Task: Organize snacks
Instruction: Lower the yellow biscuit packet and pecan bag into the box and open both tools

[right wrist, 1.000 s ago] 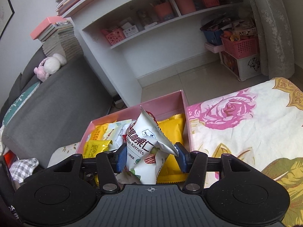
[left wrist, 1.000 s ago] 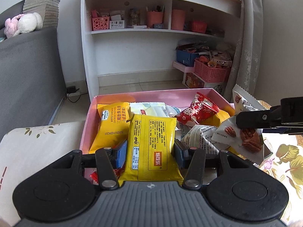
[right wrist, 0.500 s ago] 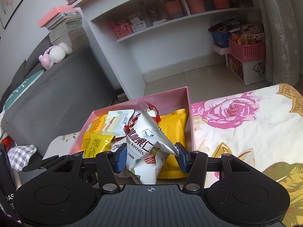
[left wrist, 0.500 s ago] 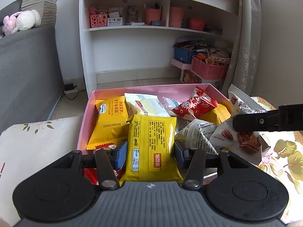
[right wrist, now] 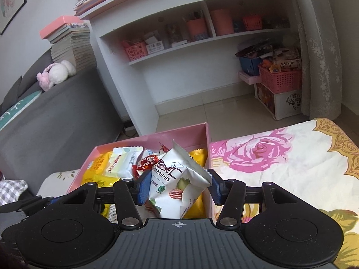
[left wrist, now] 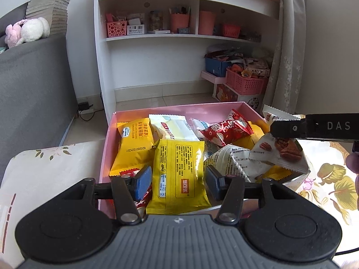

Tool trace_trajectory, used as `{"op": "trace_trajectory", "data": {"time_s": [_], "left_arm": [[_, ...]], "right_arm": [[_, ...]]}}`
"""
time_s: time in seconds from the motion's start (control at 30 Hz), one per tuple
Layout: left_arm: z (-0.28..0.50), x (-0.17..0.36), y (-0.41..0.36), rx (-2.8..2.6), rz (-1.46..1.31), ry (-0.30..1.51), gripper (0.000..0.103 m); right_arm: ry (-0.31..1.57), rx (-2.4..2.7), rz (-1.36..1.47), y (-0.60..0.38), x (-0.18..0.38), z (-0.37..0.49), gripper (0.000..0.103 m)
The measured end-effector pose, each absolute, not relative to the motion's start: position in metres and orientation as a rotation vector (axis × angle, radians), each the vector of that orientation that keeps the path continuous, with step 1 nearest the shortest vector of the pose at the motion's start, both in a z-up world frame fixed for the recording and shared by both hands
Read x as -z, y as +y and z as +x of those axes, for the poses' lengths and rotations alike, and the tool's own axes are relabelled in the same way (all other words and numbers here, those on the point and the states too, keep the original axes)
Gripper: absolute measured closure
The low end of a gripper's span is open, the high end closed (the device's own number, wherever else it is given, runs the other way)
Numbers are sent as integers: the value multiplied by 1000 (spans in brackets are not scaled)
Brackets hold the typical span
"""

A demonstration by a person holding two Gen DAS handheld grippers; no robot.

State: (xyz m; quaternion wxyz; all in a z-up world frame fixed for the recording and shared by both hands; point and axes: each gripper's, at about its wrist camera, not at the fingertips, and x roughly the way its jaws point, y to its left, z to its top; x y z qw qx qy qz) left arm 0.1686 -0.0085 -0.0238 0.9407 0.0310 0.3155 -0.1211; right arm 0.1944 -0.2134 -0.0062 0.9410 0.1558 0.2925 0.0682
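A pink box holds several snack packs: yellow wafer packs, a white pack, a red pack. My left gripper is shut on a yellow snack pack over the box's near edge. My right gripper is shut on a white pecan kernels bag and holds it over the right end of the pink box. In the left wrist view the right gripper's finger reaches in from the right, with the pecan bag hanging under it.
The box sits on a floral cloth. A white shelf unit with pink baskets and cups stands behind. A grey sofa is at the left. A pink basket stack sits on the floor by the curtain.
Both grippers have drawn back slightly from the box, each keeping its pack. The pecan bag has shifted a little right and up in the left wrist view.
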Motion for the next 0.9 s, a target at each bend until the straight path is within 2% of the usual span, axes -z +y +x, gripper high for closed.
{"op": "trace_trajectory", "data": {"time_s": [0.2,0.4,0.57,0.63,0.7,0.83,0.9], "left_arm": [[164,26,-7,254,61,648,54],[162,26,-7,246,53,648,57],[159,24,-4,247,35,652,54],[156,22,-3,241,33,656,50],[153,19,-2,240,26,661,47],[143,11,2,241,14,673,32],[137,8,5,232,17,685,28]], "right_arm": [[557,-70,278,-210,3,194,53],[630,-169,253,-192,14,199,53],[635,-170,299,-201,9,197,48],[633,-167,325,-207,7,194,36],[628,-162,349,-212,3,188,31],[652,-154,384,-219,-4,175,25],[668,-148,377,-218,-8,168,22]]}}
